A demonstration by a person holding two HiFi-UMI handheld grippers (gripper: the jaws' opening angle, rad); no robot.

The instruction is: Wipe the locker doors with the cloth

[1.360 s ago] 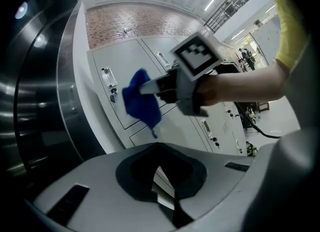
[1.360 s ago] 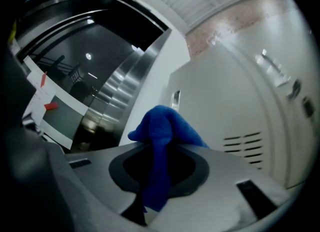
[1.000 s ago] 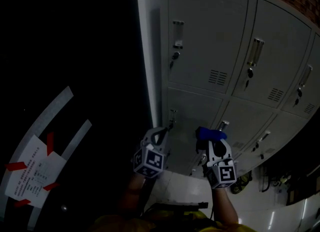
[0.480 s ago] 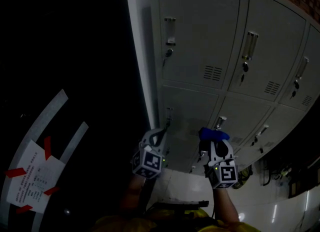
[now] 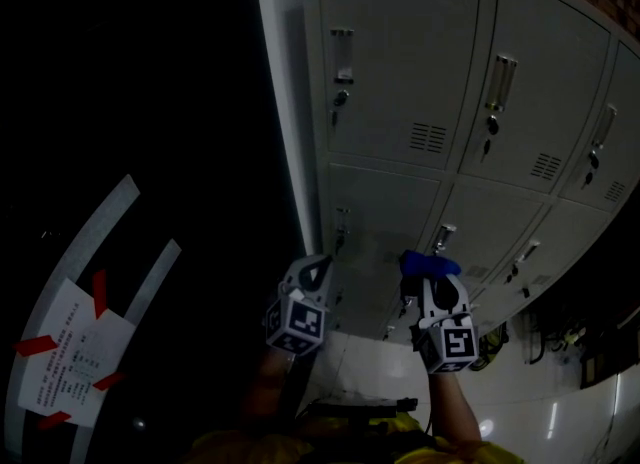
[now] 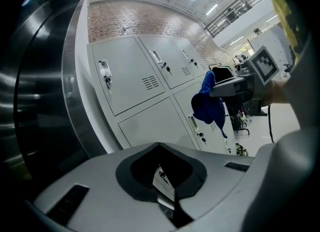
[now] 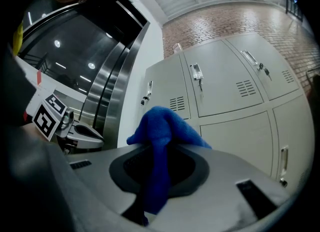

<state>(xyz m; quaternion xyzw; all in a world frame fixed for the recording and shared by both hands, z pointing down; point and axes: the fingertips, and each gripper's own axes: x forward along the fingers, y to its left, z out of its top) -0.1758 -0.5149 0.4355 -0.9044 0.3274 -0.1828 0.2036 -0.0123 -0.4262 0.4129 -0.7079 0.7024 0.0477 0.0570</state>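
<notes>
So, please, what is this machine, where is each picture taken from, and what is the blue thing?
There is no robot here: a person holds a two-jaw tool in each hand. The dark picture comes from a camera on the person's head, looking steeply down. The other two come from cameras that ride on the tools and look along their jaws. The right gripper is shut on a blue cloth. The left gripper is shut and holds nothing. In front of both stand grey locker doors.
</notes>
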